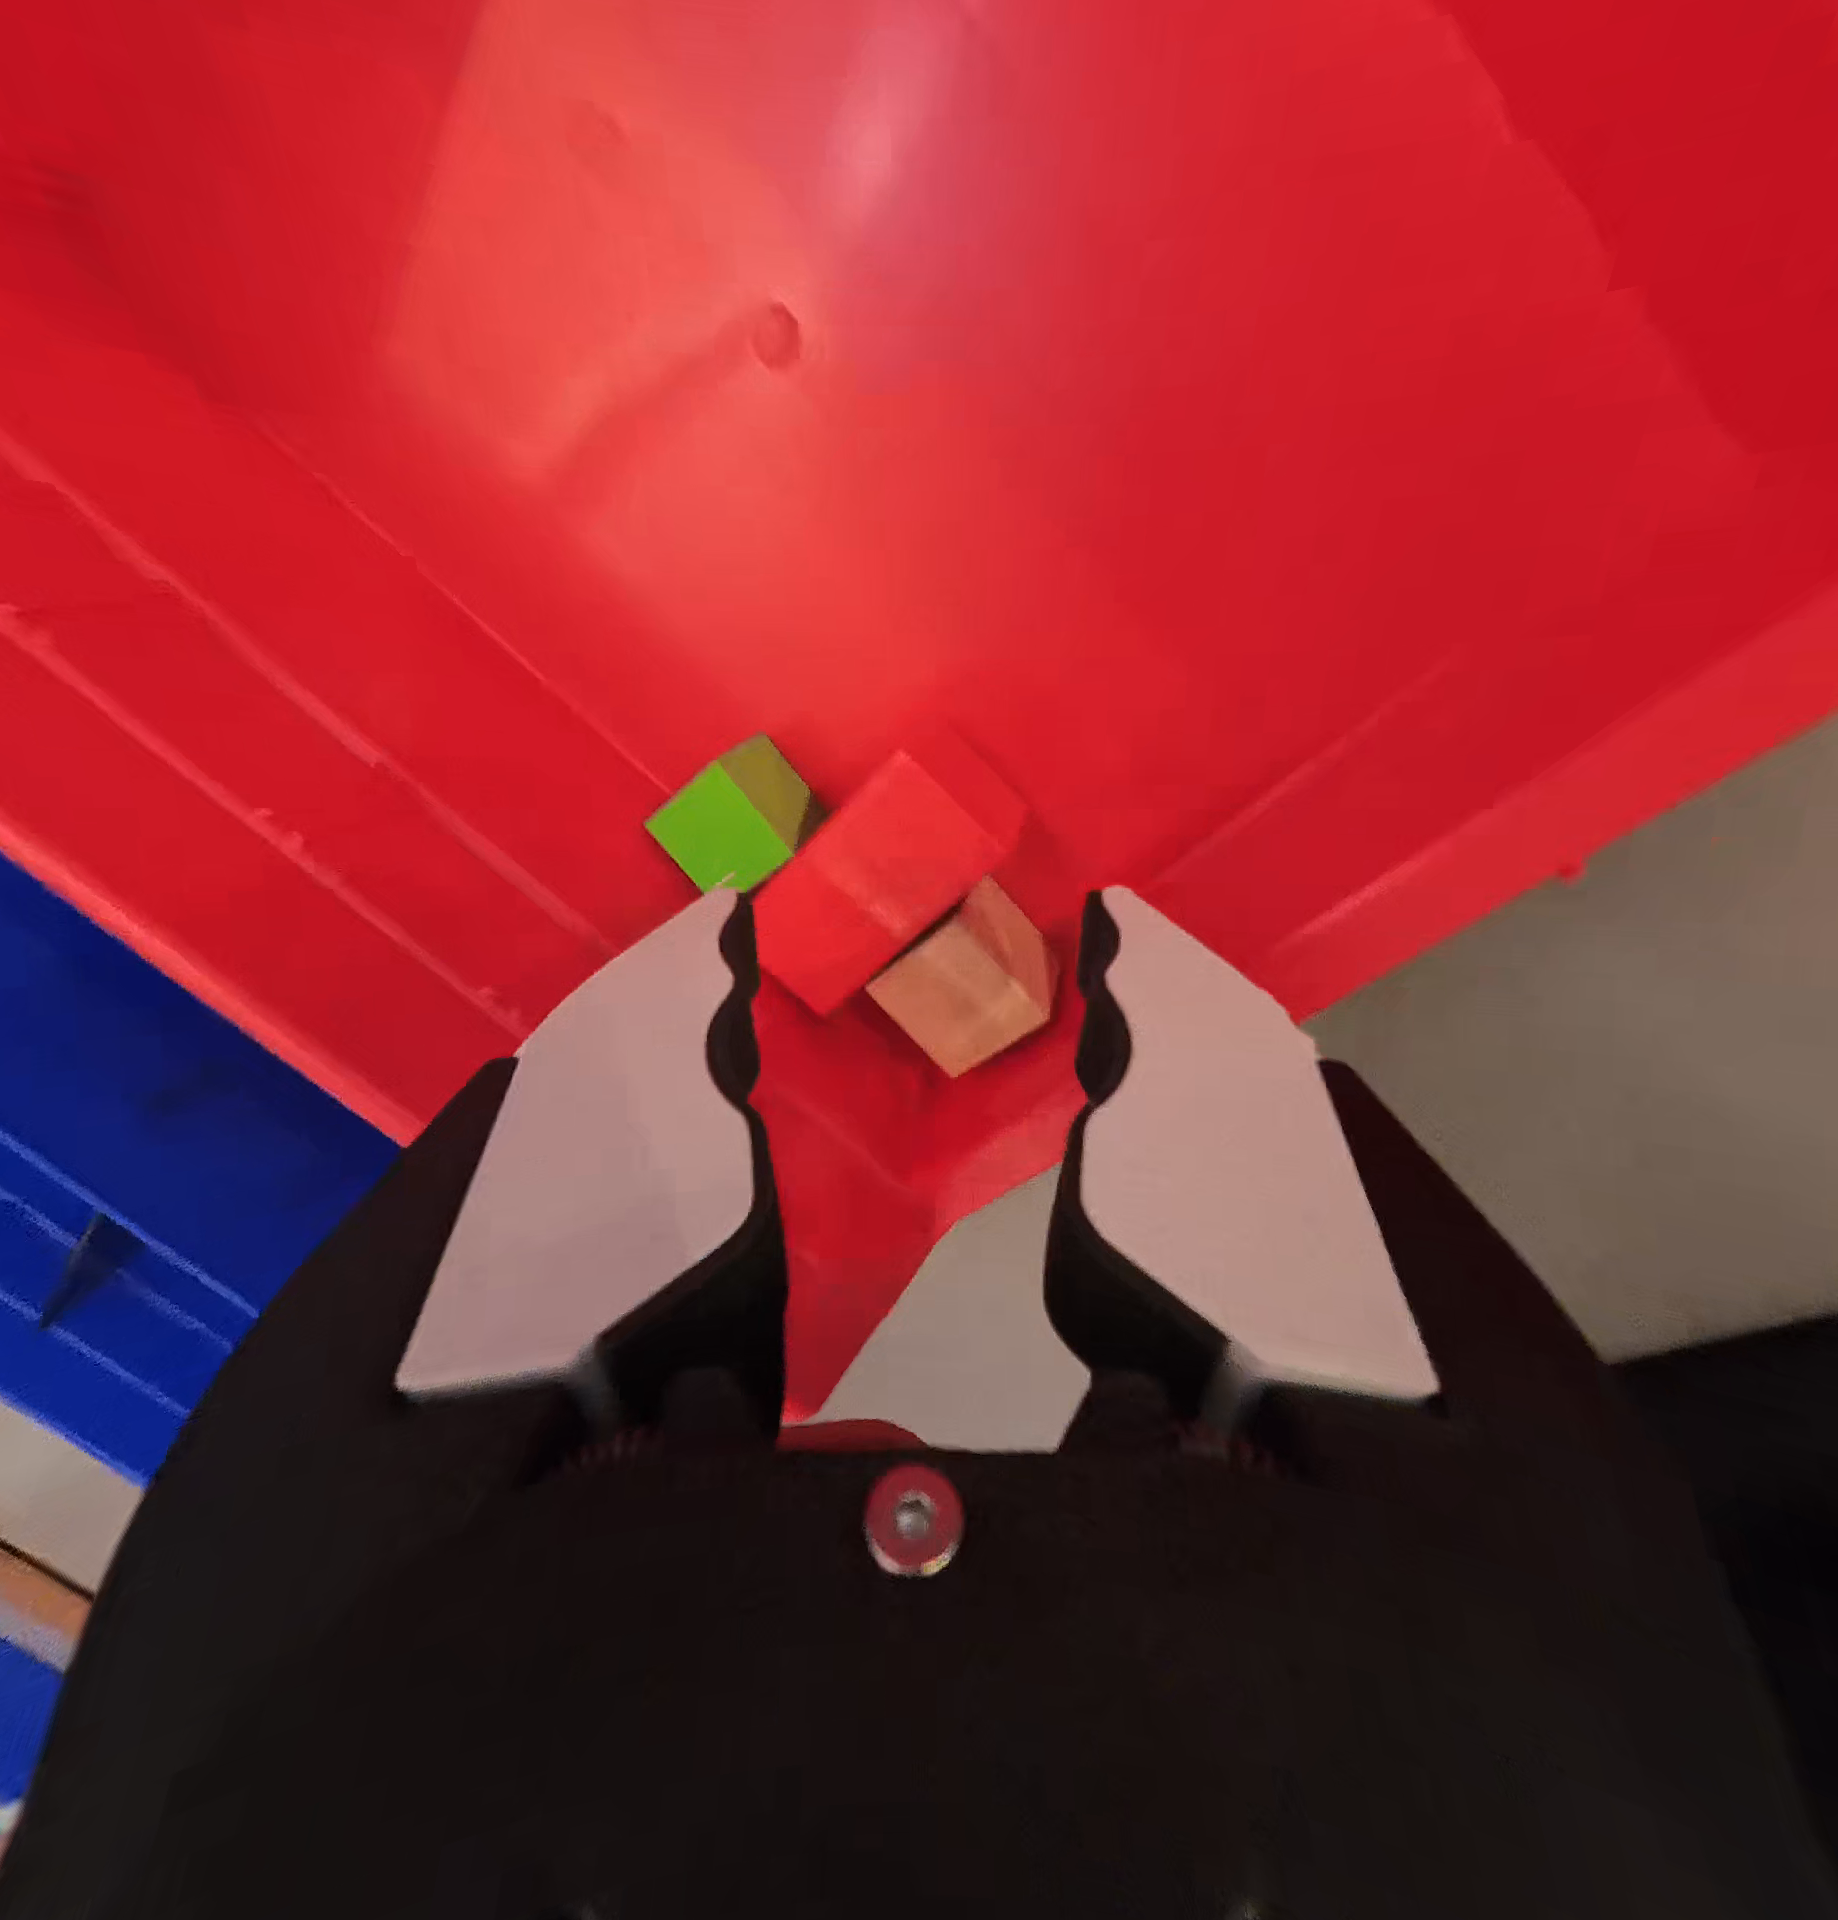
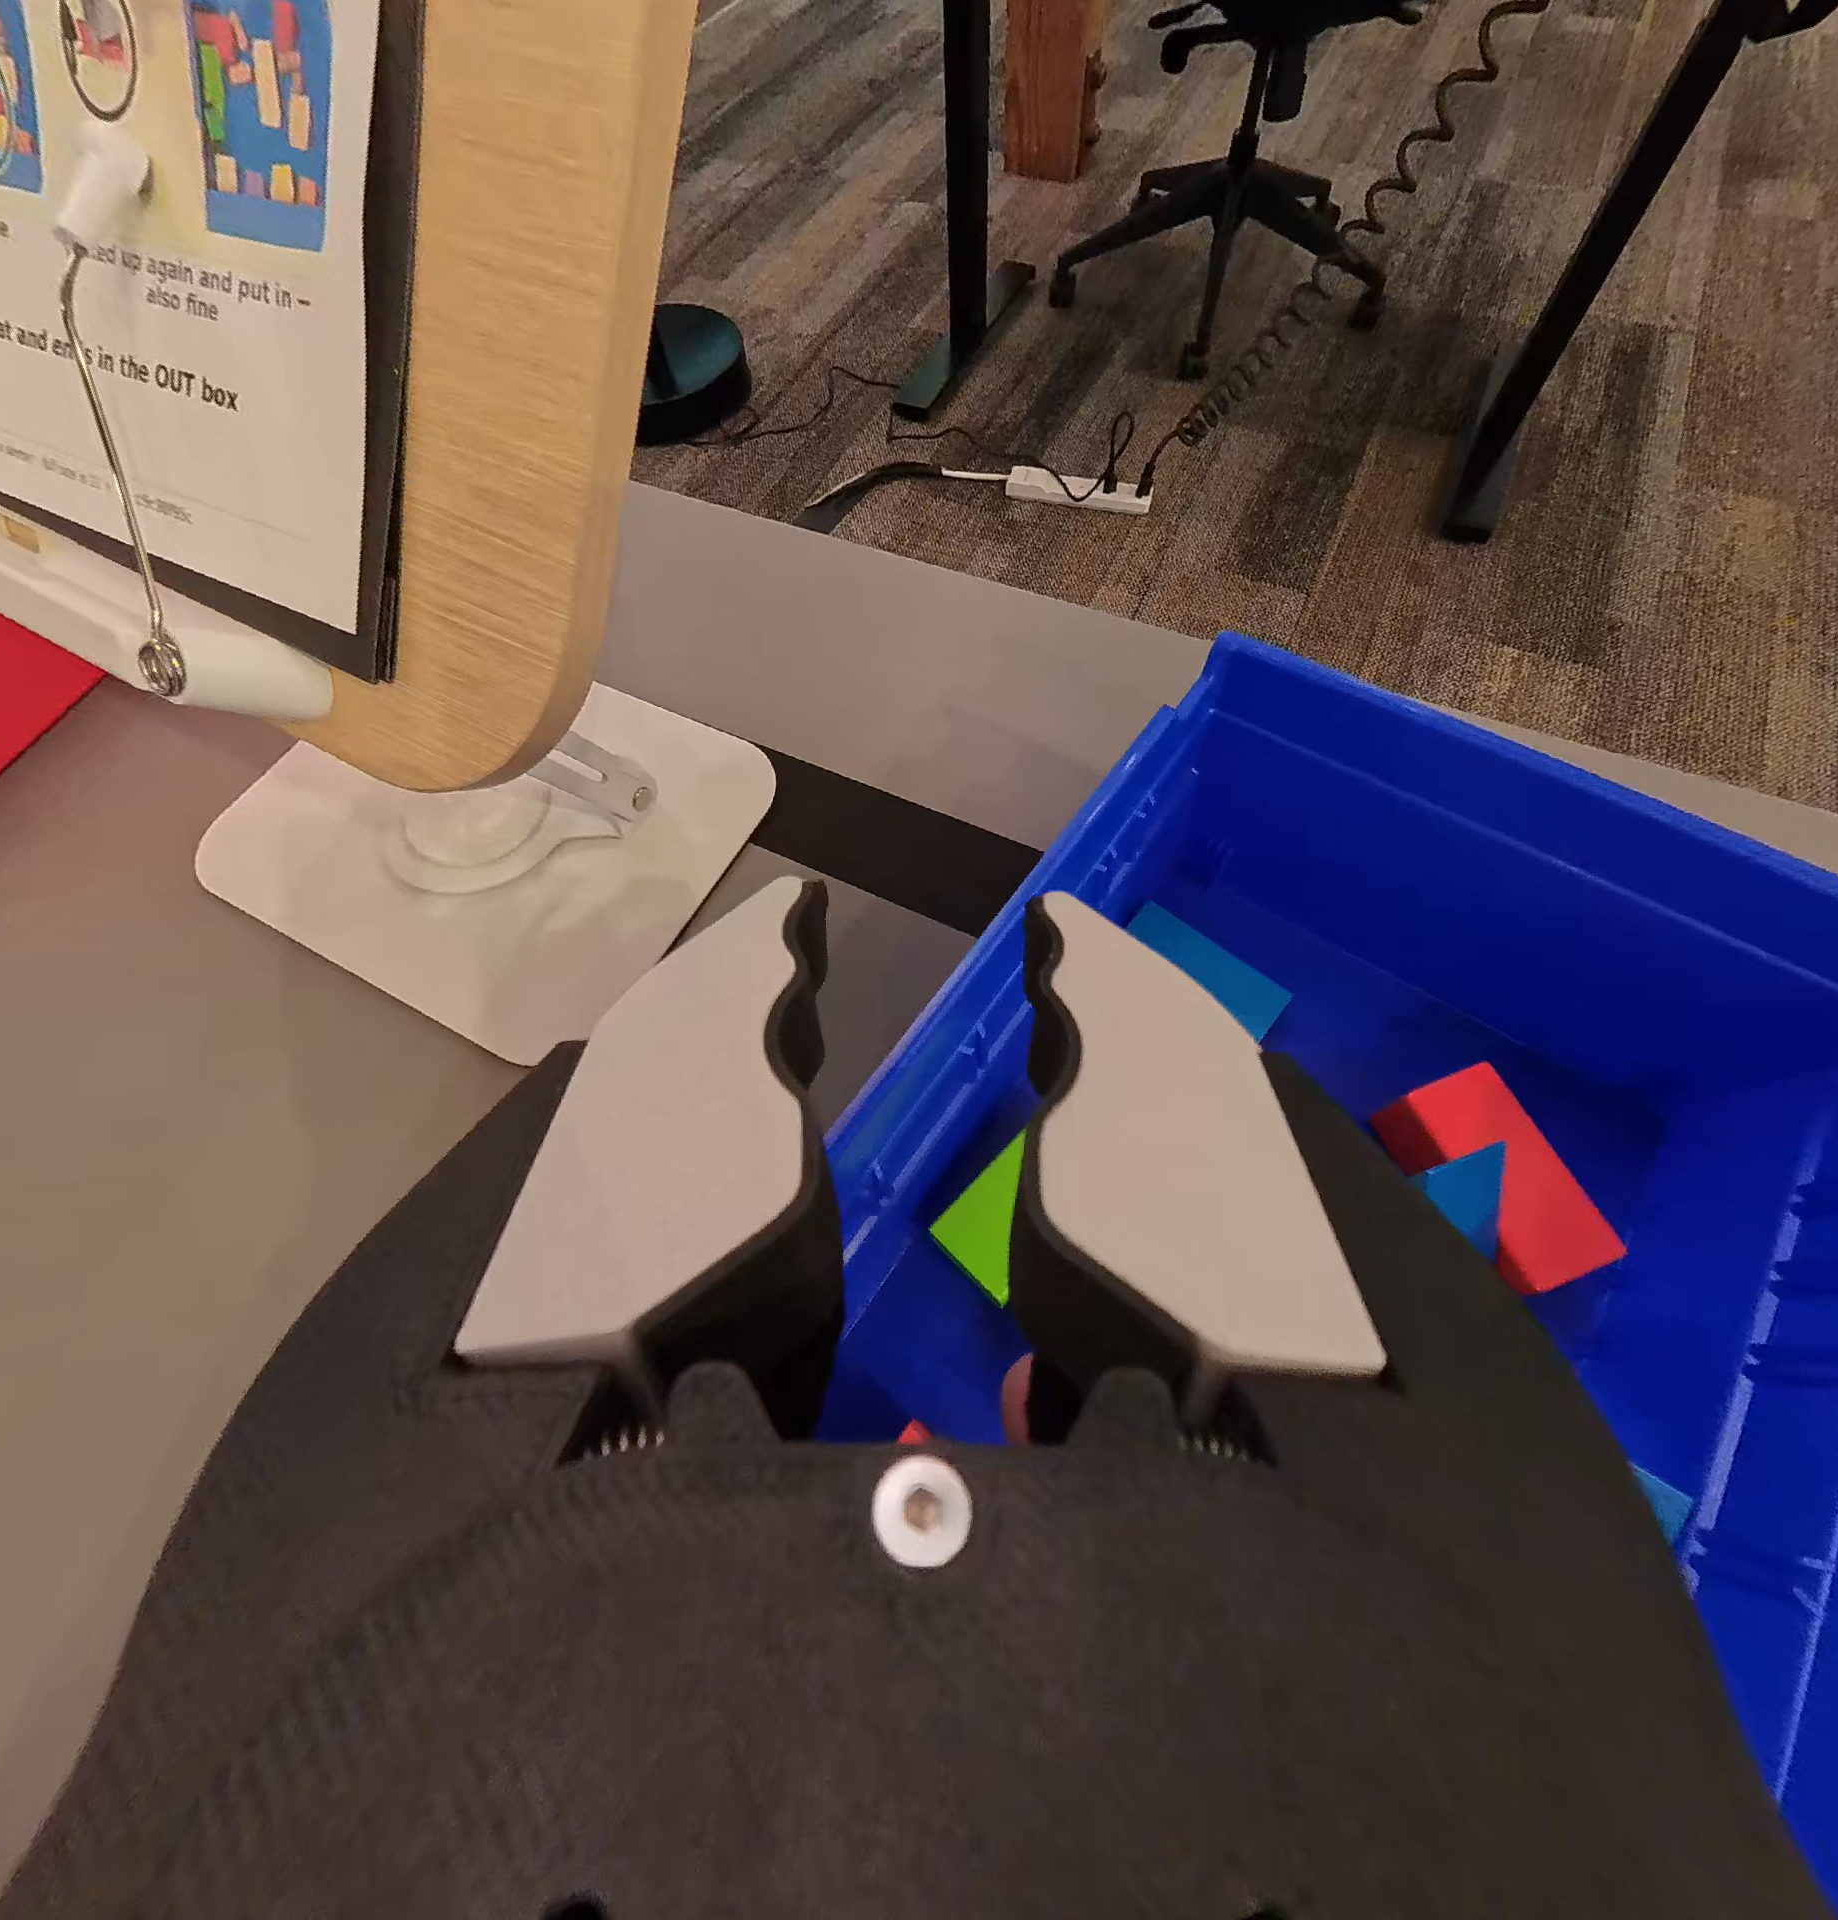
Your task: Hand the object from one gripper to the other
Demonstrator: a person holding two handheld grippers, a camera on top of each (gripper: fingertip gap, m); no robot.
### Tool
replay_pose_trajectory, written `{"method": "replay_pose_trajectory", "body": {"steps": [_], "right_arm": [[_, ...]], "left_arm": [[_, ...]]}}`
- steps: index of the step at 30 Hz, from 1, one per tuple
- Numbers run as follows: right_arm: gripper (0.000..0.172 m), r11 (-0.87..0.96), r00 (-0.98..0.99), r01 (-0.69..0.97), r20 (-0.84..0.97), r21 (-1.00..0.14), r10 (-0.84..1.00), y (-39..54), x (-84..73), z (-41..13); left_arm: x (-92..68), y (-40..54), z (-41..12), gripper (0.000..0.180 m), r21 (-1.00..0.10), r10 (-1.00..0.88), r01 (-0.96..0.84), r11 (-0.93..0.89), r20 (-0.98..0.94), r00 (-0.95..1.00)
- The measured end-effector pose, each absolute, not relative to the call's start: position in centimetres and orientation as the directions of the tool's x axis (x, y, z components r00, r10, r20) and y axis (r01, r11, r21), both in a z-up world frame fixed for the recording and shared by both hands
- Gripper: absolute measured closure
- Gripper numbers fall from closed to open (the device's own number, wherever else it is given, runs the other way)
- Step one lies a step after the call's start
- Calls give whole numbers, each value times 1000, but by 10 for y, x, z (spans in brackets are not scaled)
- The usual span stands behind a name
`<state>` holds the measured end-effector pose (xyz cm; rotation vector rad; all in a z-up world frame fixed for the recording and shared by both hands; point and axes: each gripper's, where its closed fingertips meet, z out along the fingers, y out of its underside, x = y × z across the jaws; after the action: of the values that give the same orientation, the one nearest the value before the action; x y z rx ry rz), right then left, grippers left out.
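The left gripper [image 1: 915,935] is held with its jaws spread wide above a corner of the red bin [image 1: 998,416], and nothing is gripped. In that corner a red block [image 1: 873,883] is seen lying across a plain wooden block [image 1: 972,987], with a green block [image 1: 723,826] just beside it. The right gripper [image 2: 925,935] is held partly open and bare over the near wall of the blue bin [image 2: 1517,831], in which red, blue and green blocks are lying.
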<state>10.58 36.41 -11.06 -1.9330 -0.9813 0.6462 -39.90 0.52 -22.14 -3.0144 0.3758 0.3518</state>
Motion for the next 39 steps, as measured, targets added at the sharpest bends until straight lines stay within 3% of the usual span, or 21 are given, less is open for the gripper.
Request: {"method": "replay_pose_trajectory", "body": {"steps": [5, 9, 15, 18, 21, 23, 24, 26, 27, 30, 35, 39], "right_arm": [[137, -325, 552, 376, -72, -868, 831, 363, 106, -107], [138, -321, 550, 363, -77, -875, 832, 363, 108, -104], [139, -318, 543, 350, -85, -881, 835, 362, 107, -101], [139, -312, 542, 348, -82, -884, 836, 361, 106, -99], [139, -312, 543, 348, -81, -884, 836, 361, 107, -99], [139, -314, 542, 348, -83, -883, 836, 361, 106, -99], [139, -314, 541, 349, -84, -883, 837, 361, 106, -99], [139, -310, 537, 353, -80, -883, 840, 359, 104, -99], [139, -307, 534, 357, -77, -882, 842, 358, 103, -98], [139, -272, 505, 354, -62, -895, 861, 350, 95, -89], [133, -99, 199, 202, -58, -974, 978, 280, 50, -22], [98, 231, -10, 174, 233, -957, 972, 200, -9, 2]], "left_arm": [[-407, -3, -245, 119, 35, -301, -301, -953, -225, 927], [-408, 9, -253, 138, 77, -339, -331, -941, -267, 902], [-408, 21, -255, 142, 32, -332, -337, -941, -277, 902], [-405, 36, -253, 143, -46, -263, -284, -958, -259, 929], [-378, 54, -243, 143, -196, -302, -332, -923, -169, 938], [-374, 51, -246, 139, -159, -337, -364, -918, -175, 925], [-377, 47, -253, 126, -104, -340, -363, -926, -187, 922], [-376, 42, -266, 139, -46, -369, -380, -924, -159, 916], [-372, 49, -266, 145, -77, -357, -370, -926, -145, 923], [-371, 55, -261, 145, -74, -397, -418, -906, -199, 896], [-330, 92, -184, 145, -483, -404, -442, -756, -187, 895], [-237, 115, -80, 145, -851, -527, -310, -424, -47, 849]]}}
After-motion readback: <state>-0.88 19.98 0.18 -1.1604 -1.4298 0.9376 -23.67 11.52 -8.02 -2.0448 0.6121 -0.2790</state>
